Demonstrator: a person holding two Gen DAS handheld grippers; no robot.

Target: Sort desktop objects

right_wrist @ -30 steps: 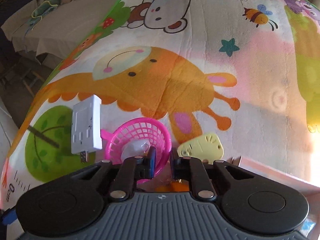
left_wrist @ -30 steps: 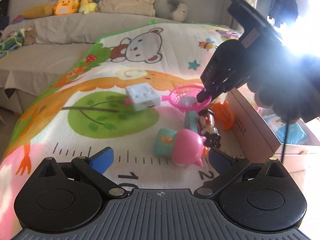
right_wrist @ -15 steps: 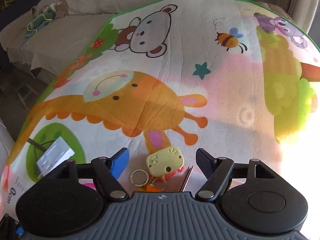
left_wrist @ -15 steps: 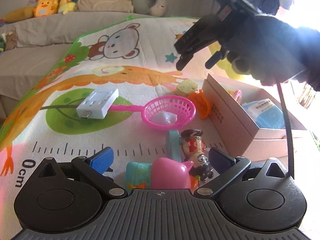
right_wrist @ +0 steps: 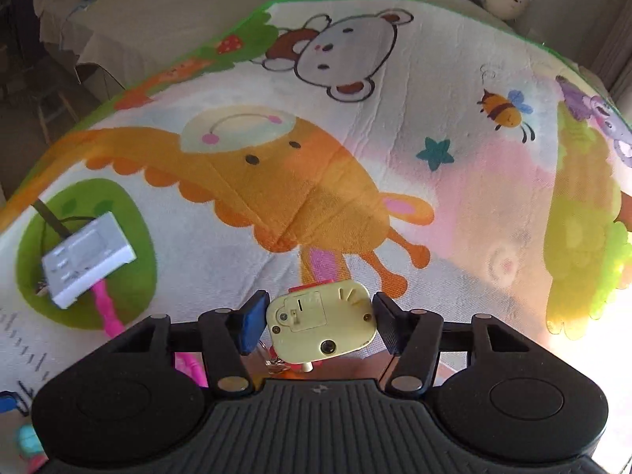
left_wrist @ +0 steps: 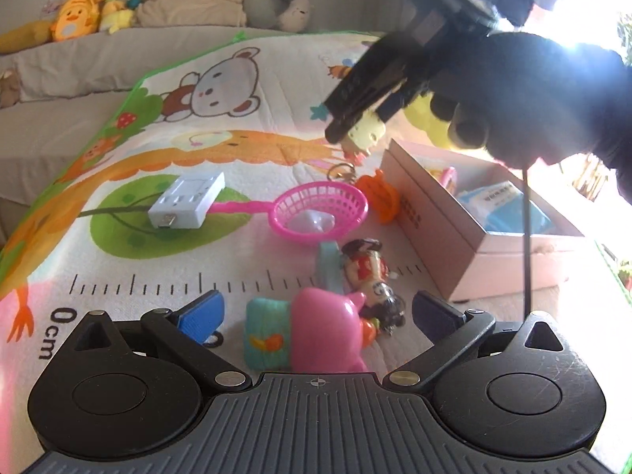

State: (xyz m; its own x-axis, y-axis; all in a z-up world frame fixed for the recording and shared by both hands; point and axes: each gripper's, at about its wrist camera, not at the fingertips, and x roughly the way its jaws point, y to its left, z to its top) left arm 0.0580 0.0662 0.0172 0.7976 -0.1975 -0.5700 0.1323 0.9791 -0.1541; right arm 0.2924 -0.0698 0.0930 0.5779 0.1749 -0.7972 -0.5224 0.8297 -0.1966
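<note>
My right gripper (right_wrist: pixel 318 326) is shut on a pale yellow keychain toy (right_wrist: pixel 320 326) and holds it in the air above the mat; the left wrist view shows the toy (left_wrist: pixel 365 134) with its key ring (left_wrist: pixel 343 170) dangling, left of the pink box (left_wrist: pixel 466 237). My left gripper (left_wrist: pixel 316 312) is open low over the mat, around a pink pig toy (left_wrist: pixel 324 330) and a small doll figure (left_wrist: pixel 369 276). A pink strainer (left_wrist: pixel 320 209), a white adapter (left_wrist: pixel 185 199) and an orange toy (left_wrist: pixel 381 197) lie on the mat.
The pink box holds a blue packet (left_wrist: pixel 509 209) and a pink item (left_wrist: pixel 448 175). The cartoon play mat (right_wrist: pixel 276 181) covers the surface. Plush toys (left_wrist: pixel 75 19) and pillows (left_wrist: pixel 189 0) line the back. Strong glare at right.
My right gripper rose from the strainer, opened over the yellow keychain toy, closed on it and lifted it. My left gripper moved closer to the pig toy.
</note>
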